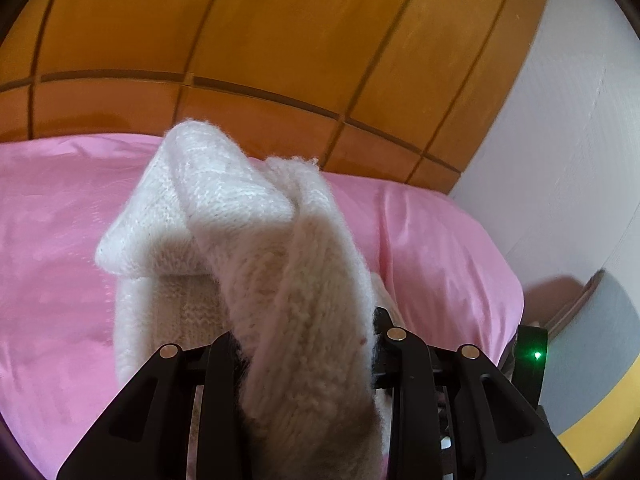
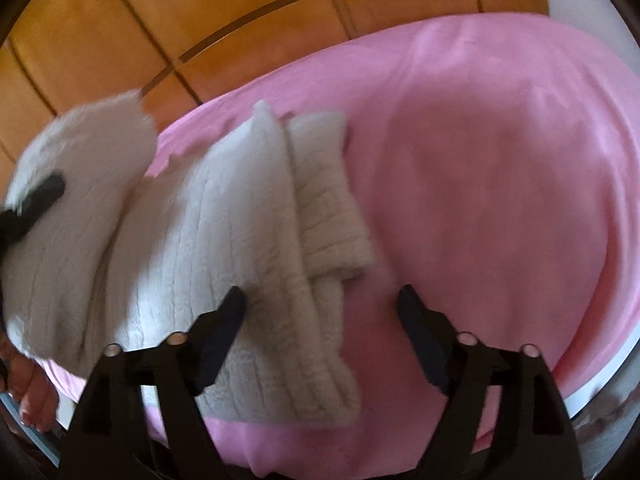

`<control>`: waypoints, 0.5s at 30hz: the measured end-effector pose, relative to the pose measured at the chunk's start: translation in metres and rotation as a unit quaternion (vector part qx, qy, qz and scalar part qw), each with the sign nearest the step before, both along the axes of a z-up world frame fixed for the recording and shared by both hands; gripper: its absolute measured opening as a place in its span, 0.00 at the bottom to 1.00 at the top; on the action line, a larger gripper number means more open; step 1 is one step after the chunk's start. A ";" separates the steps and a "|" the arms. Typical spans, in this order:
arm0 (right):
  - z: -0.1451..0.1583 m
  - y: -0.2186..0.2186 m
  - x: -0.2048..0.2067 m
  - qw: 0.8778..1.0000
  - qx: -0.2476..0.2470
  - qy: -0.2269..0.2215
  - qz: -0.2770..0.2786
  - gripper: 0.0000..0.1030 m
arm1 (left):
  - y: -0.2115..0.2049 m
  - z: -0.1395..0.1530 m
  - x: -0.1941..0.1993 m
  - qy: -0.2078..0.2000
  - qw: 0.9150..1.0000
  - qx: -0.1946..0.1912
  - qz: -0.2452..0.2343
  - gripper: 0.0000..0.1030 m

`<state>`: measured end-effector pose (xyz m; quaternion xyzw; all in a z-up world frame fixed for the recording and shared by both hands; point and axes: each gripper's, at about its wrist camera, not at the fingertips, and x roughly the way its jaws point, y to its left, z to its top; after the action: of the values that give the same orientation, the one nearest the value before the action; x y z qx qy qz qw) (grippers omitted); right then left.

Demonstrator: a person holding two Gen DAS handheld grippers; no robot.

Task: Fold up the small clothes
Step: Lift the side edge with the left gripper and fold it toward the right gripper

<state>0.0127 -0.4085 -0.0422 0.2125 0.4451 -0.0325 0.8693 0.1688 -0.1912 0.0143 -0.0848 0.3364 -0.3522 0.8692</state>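
A small cream knitted sweater (image 2: 208, 248) lies on a pink sheet (image 2: 480, 200). My left gripper (image 1: 308, 344) is shut on a thick fold of the sweater (image 1: 288, 280) and holds it lifted above the sheet, so the cloth hides most of the fingers. In the right wrist view the left gripper (image 2: 40, 196) shows at the far left, holding up the sweater's edge. My right gripper (image 2: 320, 304) is open and empty, just above the sweater's near right edge, its left finger (image 2: 228, 320) over the knit.
The pink sheet (image 1: 48, 240) covers a round-edged surface. Orange floor tiles (image 1: 260, 40) lie beyond it, and a white wall (image 1: 560, 160) is at the right. A bare foot (image 2: 32, 400) shows at the lower left.
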 end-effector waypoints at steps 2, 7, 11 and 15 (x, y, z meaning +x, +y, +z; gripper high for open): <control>-0.001 0.006 0.003 1.000 -0.017 0.001 0.010 0.83 | -0.014 -0.003 -0.003 -0.008 1.000 0.012 -0.011 0.27; -0.005 0.000 0.007 1.000 0.007 -0.006 0.006 0.85 | -0.047 -0.015 -0.015 -0.026 0.998 0.048 -0.035 0.27; -0.007 -0.010 0.010 0.999 0.035 -0.013 -0.004 0.85 | -0.073 -0.031 -0.030 -0.060 0.992 0.102 -0.054 0.27; -0.007 -0.013 0.009 0.999 0.032 -0.013 -0.007 0.84 | -0.084 -0.039 -0.036 -0.069 0.987 0.122 -0.072 0.33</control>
<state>0.0221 -0.4215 -0.0487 0.2438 0.4329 -0.0219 0.8675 0.1330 -0.2752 -0.0248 0.0711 0.3215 -0.3752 0.8665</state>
